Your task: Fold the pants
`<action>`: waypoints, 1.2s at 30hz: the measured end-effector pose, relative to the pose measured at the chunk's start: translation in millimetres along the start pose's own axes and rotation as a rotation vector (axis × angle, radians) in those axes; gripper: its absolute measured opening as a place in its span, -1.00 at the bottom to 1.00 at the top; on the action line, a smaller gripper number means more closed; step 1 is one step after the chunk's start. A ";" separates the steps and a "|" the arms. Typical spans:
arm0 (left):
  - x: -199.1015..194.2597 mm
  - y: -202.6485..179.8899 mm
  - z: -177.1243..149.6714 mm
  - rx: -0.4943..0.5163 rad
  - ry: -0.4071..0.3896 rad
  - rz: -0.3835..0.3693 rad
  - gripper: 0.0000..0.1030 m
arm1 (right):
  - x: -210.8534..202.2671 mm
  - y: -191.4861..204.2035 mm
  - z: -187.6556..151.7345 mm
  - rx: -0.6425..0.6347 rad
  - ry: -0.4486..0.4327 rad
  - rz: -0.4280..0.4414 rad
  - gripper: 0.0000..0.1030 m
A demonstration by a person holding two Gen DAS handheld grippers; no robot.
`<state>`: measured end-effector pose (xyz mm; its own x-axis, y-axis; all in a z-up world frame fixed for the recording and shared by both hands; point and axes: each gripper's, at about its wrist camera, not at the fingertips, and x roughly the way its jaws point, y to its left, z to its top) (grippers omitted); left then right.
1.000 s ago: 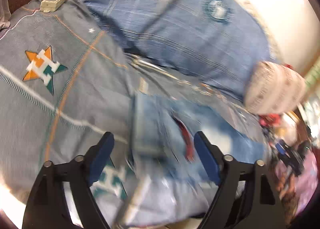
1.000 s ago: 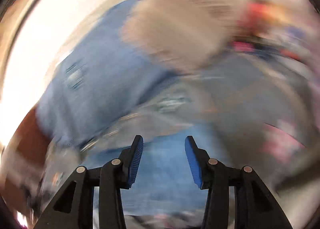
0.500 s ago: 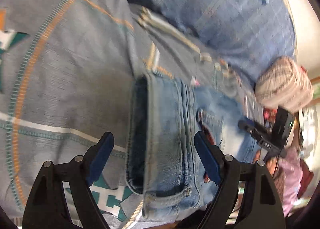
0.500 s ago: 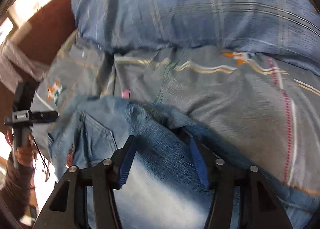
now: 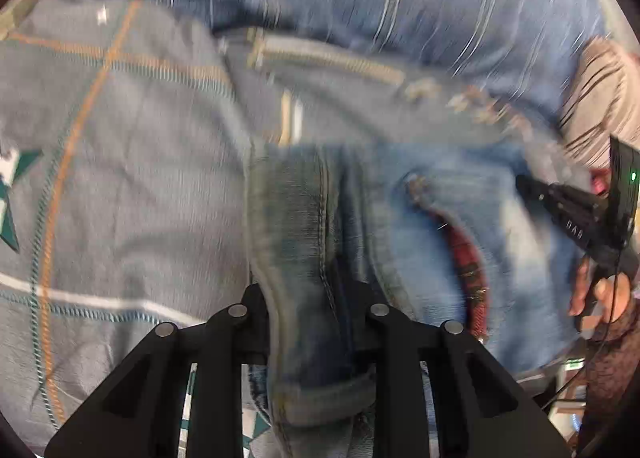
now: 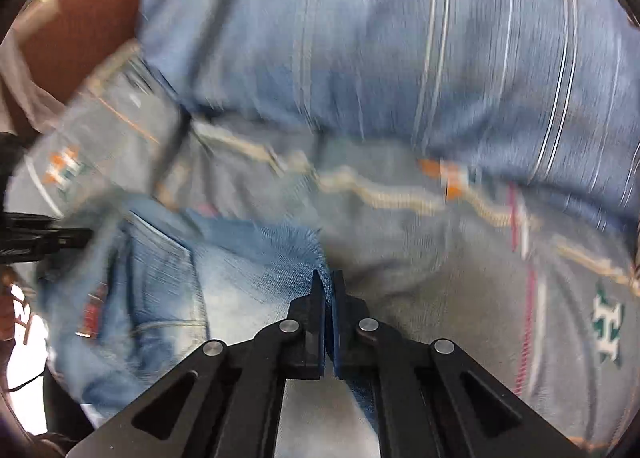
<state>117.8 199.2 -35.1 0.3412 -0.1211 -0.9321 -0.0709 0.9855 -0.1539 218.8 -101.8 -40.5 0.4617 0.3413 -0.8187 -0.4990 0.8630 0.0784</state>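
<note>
A bed covered with a grey bedspread [image 5: 132,186], printed with orange lines and star logos, filled both views, and a blue striped pillow [image 5: 400,6] lay at its far side. On the bedspread lay the jeans [image 5: 400,226], light blue and partly blurred.

In the left wrist view the left hand-held gripper [image 5: 316,298] pinched a thick folded band of the jeans, the waistband part, and the denim bulged out between its two black fingers. This view also showed a red lining at a pocket opening [image 5: 464,254] and, at the right edge, the right hand-held gripper [image 5: 568,206] seen from the side with a person's hand [image 5: 600,294] on its handle. A beige striped cushion [image 5: 600,98] appeared above it.

The right wrist view showed what the other did not: the right hand-held gripper [image 6: 328,290] had its blue pads pressed together on a thin edge of the jeans [image 6: 248,266], with only a sliver of denim between them. At its left edge a dark piece of the left hand-held gripper [image 6: 40,238] was visible, and a brown headboard [image 6: 80,26] stood behind the pillow [image 6: 400,38].
</note>
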 end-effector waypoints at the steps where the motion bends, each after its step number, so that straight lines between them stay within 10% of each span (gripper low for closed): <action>1: 1.9 2.6 -3.8 -0.008 0.002 0.000 -0.53 | 9.7 -2.6 -4.6 0.012 0.027 -0.022 -0.83; 5: -25.4 17.5 -11.5 -0.064 -0.040 -0.055 -0.52 | -9.5 -12.0 -15.9 0.117 -0.061 -0.036 -0.18; 10: -78.7 15.8 -29.1 -0.108 -0.137 -0.137 -0.29 | -88.2 -56.8 -48.0 0.319 -0.237 0.032 -0.18; 13: -100.0 -5.4 -47.7 -0.124 -0.191 -0.204 0.38 | -140.8 -105.4 -93.9 0.470 -0.321 -0.019 -0.18; 20: -85.1 -101.0 -88.8 -0.064 -0.088 -0.408 0.53 | -204.8 -203.7 -207.5 0.752 -0.362 -0.213 -0.06; 28: 1.5 -136.0 -83.7 -0.157 0.153 -0.378 0.51 | -167.8 -232.2 -241.7 0.858 -0.288 -0.148 -0.13; 30: 7.2 -141.3 -80.7 -0.156 0.165 -0.358 -0.05 | -166.7 -227.5 -236.0 0.798 -0.286 -0.179 -0.80; 36: 22.2 -146.2 -80.2 -0.138 0.185 -0.274 -0.39 | -202.6 -229.9 -232.3 0.797 -0.453 -0.155 -0.98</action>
<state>60.6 42.9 -59.5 0.1910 -0.4104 -0.8917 -0.1303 0.8898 -0.4374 69.6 -455.9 -24.8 0.8072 0.1687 -0.5656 0.1659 0.8548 0.4918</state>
